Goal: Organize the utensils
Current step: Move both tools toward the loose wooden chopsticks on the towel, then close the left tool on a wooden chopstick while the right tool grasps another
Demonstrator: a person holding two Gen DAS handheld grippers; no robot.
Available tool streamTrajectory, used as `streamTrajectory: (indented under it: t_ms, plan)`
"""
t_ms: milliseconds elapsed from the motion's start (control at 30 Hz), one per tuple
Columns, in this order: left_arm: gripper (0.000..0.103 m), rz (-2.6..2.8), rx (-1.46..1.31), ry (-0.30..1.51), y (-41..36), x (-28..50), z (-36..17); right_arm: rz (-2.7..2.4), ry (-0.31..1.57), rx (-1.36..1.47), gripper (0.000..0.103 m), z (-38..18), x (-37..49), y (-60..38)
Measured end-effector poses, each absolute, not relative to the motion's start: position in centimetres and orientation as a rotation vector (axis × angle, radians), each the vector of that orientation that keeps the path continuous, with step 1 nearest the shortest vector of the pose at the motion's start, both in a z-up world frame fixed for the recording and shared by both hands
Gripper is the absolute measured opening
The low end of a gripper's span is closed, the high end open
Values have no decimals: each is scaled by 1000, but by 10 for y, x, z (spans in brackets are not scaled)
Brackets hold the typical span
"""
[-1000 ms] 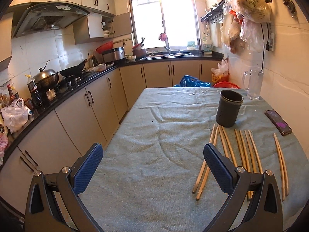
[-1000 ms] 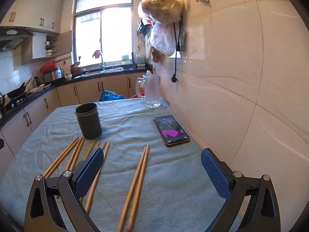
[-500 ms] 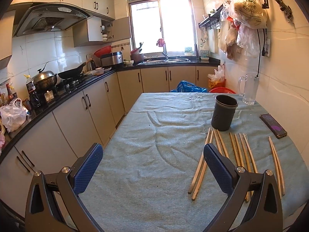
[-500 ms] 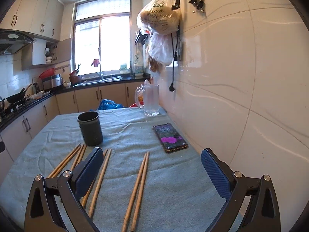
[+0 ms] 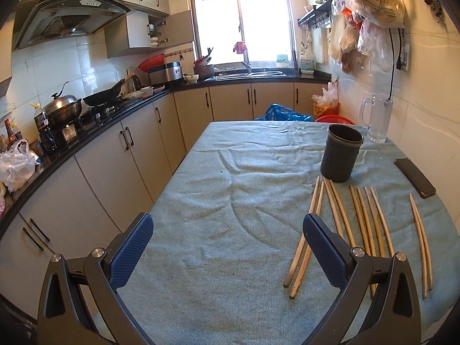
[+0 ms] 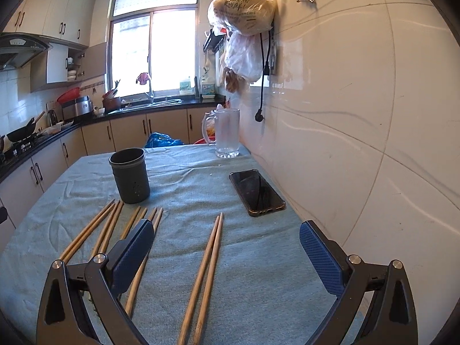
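Several wooden chopsticks (image 5: 365,218) lie in pairs on the table's blue-grey cloth, in front of a dark grey utensil cup (image 5: 340,152) that stands upright. In the right wrist view the cup (image 6: 130,175) stands at the left, with one chopstick pair (image 6: 205,270) between my fingers and more chopsticks (image 6: 112,230) to the left. My left gripper (image 5: 227,244) is open and empty above the cloth, left of the chopsticks. My right gripper (image 6: 227,247) is open and empty above the lone pair.
A black phone (image 6: 256,191) lies near the tiled wall on the right. A glass mug (image 6: 225,132) stands at the table's far right corner. Kitchen counters and cabinets (image 5: 95,155) run along the left. Bags hang on the wall (image 6: 244,5).
Both views have shifted a little: the cup and chopsticks sit slightly lower and nearer in frame. The phone's screen has gone dark. Both grippers stay open.
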State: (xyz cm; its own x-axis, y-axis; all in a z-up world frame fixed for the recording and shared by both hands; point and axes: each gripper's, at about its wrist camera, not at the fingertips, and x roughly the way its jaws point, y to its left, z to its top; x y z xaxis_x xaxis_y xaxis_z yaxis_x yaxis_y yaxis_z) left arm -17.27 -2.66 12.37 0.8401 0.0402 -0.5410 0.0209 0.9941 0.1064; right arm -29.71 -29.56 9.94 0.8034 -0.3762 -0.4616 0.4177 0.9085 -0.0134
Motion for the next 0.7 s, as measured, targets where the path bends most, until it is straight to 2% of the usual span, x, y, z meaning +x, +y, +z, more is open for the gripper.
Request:
streamTrajectory:
  t_ms: [400, 700]
  plan:
    - [103, -6, 118, 623, -30, -154, 112, -424, 529, 101, 103, 84, -282, -303]
    - [103, -134, 118, 757, -32, -109, 96, -420, 682, 113, 103, 57, -266, -340]
